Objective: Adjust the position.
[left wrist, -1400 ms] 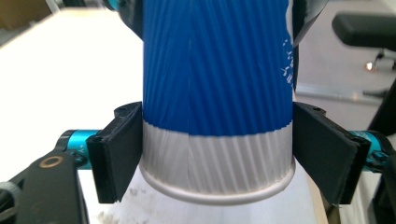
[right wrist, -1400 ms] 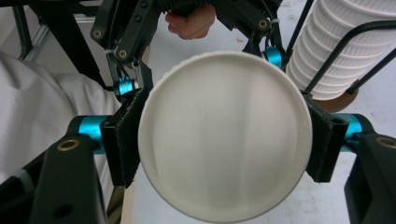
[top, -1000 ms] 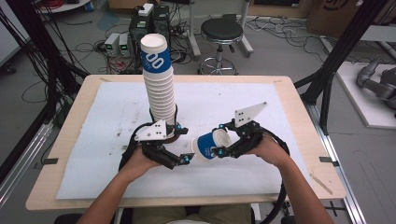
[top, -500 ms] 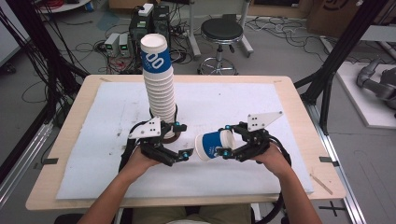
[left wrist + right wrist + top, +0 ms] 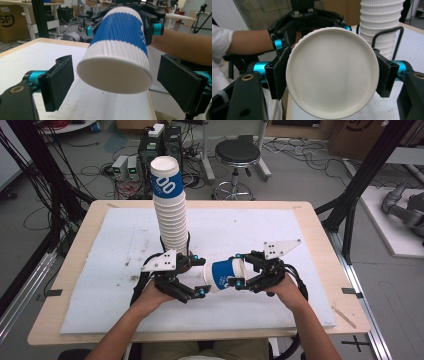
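Observation:
A blue and white ribbed paper cup (image 5: 225, 275) lies on its side above the white mat, with my right gripper (image 5: 240, 271) shut on it. In the right gripper view both pads press the sides of the cup (image 5: 332, 72), whose round white end faces the camera. My left gripper (image 5: 200, 276) stands open around the cup's other end. In the left gripper view the cup (image 5: 120, 50) hangs between the two black pads (image 5: 58, 82) with a gap on each side. A tall stack of the same cups (image 5: 172, 215) rises just behind the left gripper.
A black wire loop (image 5: 387, 40) rings the lower part of the stack. The white mat (image 5: 300, 235) covers most of the wooden table (image 5: 330, 250). Behind the table are a round stool (image 5: 237, 152), boxes and many cables on the floor.
The right hand has turned a little with the cup, so its grey plate now sits further right. The left gripper and the stack have stayed put.

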`<action>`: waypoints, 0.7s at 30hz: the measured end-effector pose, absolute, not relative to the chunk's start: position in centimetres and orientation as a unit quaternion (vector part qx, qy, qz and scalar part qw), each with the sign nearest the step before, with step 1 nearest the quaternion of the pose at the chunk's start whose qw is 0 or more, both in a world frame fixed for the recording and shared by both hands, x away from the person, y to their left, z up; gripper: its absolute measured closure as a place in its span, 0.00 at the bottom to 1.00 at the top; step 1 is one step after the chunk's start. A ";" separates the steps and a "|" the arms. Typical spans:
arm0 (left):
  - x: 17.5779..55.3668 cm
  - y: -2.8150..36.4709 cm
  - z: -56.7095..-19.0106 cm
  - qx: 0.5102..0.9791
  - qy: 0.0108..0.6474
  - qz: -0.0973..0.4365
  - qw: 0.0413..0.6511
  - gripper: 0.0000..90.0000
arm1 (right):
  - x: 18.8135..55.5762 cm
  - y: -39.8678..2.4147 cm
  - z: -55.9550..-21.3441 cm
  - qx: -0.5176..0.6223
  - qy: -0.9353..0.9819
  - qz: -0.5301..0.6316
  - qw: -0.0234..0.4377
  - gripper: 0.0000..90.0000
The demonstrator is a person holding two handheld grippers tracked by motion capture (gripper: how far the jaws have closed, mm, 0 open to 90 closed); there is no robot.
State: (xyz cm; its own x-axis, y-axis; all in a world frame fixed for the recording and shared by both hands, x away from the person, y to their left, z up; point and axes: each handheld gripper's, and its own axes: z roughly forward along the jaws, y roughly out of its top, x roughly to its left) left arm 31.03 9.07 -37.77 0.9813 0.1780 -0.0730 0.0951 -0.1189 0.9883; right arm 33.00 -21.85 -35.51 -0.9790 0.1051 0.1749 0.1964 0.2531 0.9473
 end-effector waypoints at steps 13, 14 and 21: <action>30.9 8.4 -38.2 0.750 0.092 0.014 0.655 0.15 | 33.0 -20.9 -35.8 -0.086 -0.775 -0.623 0.065 0.30; 30.9 8.4 -38.2 0.750 0.092 0.013 0.655 0.15 | 33.0 -20.9 -35.9 -0.086 -0.774 -0.624 0.066 0.30; 30.9 8.5 -38.2 0.759 0.092 0.015 0.644 0.20 | 33.0 -20.8 -36.0 -0.088 -0.777 -0.620 0.067 0.31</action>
State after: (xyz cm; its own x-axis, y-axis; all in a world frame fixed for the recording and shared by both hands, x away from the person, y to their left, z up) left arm 30.95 8.48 -38.16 0.9827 0.1587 -0.0959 0.1204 -0.1527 0.9809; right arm 33.00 -20.84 -36.04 -0.9756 0.0541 0.2126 0.2193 0.2151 0.9517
